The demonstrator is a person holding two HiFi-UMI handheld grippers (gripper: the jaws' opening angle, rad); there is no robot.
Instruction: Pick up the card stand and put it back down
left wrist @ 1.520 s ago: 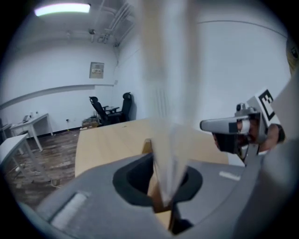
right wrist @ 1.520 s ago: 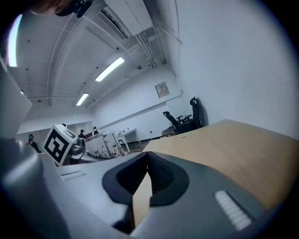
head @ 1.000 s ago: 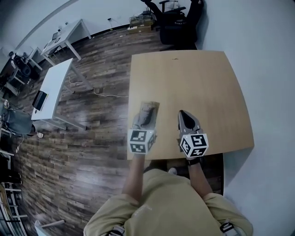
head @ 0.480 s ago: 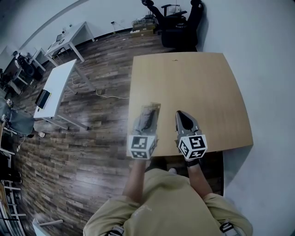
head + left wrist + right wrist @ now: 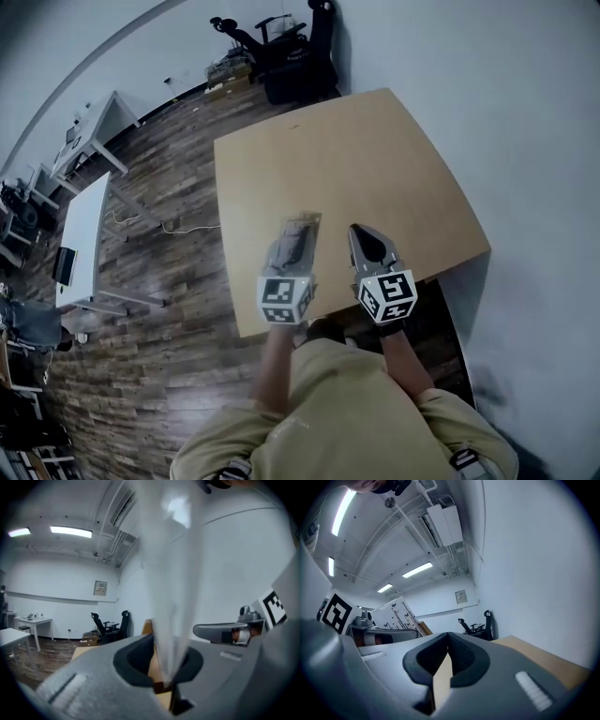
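left gripper (image 5: 167, 674) clamped tight on clear card stand (image 5: 300, 234), which juts out beyond its jaw tips | stand over table (image 5: 375, 159), by the near edge toward the left corner; contact with top unclear | long axis along the gripper, pointing to the far edge | right gripper (image 5: 447, 637) closed, empty, just beside
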